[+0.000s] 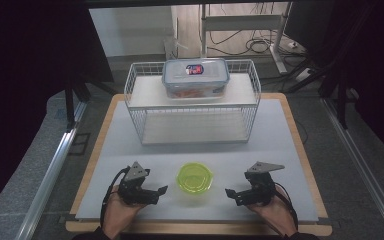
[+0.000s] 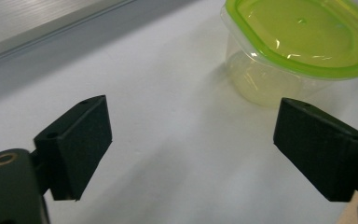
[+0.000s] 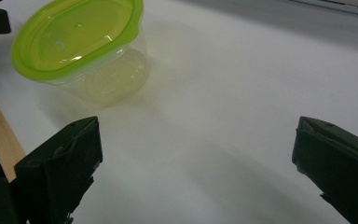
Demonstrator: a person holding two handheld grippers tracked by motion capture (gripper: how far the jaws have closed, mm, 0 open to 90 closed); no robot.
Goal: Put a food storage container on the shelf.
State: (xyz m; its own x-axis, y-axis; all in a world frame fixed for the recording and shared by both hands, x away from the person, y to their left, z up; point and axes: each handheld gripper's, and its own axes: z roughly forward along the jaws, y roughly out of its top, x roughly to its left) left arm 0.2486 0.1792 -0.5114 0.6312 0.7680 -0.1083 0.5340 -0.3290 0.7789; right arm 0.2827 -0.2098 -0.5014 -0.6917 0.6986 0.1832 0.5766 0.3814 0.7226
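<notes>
You hold the left gripper (image 1: 164,190) and right gripper (image 1: 228,192), both with jaws apart and empty, flanking the green-lidded container (image 1: 195,177) on the table (image 1: 130,145).

Left gripper (image 2: 191,140) seen along its own two black jaws, which rise from the bottom edge at about 7 and 4 o'clock. Jaws stand wide apart, with bare white table surface (image 2: 168,154) between them and nothing clamped. At roughly 1 o'clock sits a clear plastic container (image 2: 265,79) with a lime-green lid (image 2: 303,35), lid seated on it, upright on the surface. Container's lower wall lies just beyond the tip of the right-hand jaw, not touching it as far as can be told. At 11 o'clock a pale metal rail (image 2: 42,23) runs diagonally along the table's edge, well apart from the container.
</notes>
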